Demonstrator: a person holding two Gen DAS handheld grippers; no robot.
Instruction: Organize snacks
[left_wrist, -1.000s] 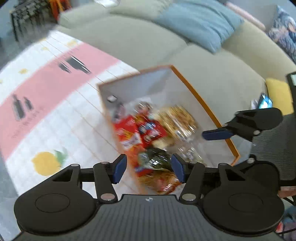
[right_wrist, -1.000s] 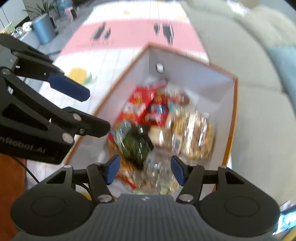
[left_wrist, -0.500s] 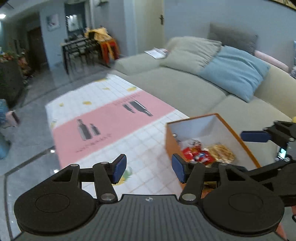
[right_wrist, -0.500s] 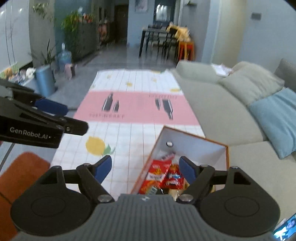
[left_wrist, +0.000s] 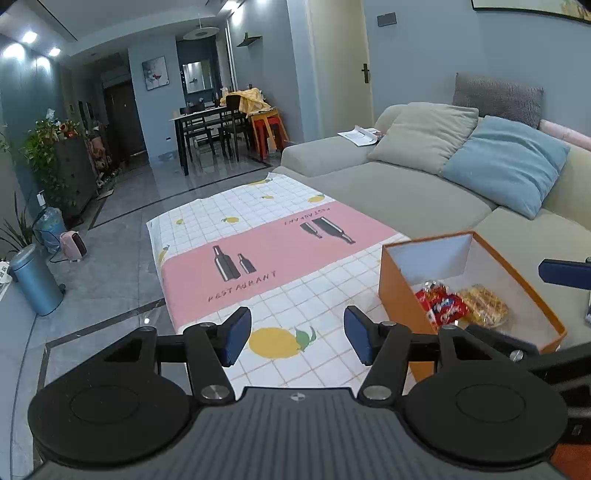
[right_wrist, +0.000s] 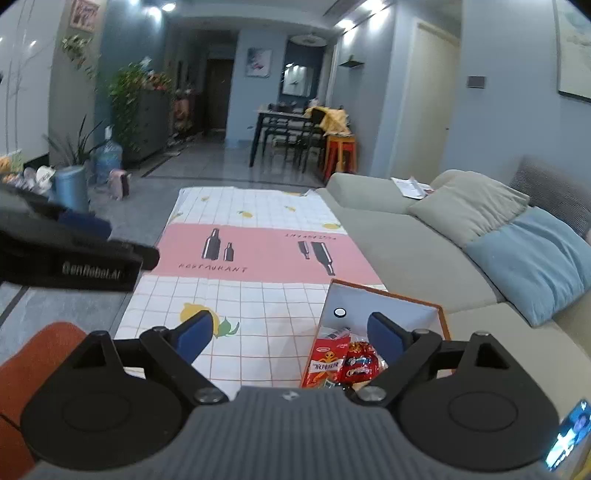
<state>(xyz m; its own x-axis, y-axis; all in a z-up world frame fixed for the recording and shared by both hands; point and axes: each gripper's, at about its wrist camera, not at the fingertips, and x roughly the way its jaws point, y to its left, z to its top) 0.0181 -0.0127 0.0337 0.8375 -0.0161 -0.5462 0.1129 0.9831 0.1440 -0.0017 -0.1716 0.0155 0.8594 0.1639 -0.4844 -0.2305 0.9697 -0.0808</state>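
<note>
Left wrist view, left to right: a blue bin (left_wrist: 33, 282) stands on the grey floor at the left edge. Your left gripper (left_wrist: 297, 336) sits low in the centre of the frame, jaws released with nothing between them; past them lies the checked tablecloth (left_wrist: 258, 229) with its pink band and a lemon print. To the right, the orange box (left_wrist: 402, 295) rests on that cloth, open at the top. The snacks (left_wrist: 443, 304) lie at its bottom: red packets with a yellow packet just beside them on the right. The grey sofa (left_wrist: 388, 188) fills the upper right, a blue cushion (left_wrist: 506, 162) on it.

Right wrist view, left to right: the side of your left gripper crosses the left edge. Your right gripper (right_wrist: 290, 338) sits low in the centre, its jaws opening, nothing held between them. The box corner and red snack packets (right_wrist: 343, 363) show just inside the right finger. A lit phone screen (right_wrist: 569, 437) sits in the lower right corner.
</note>
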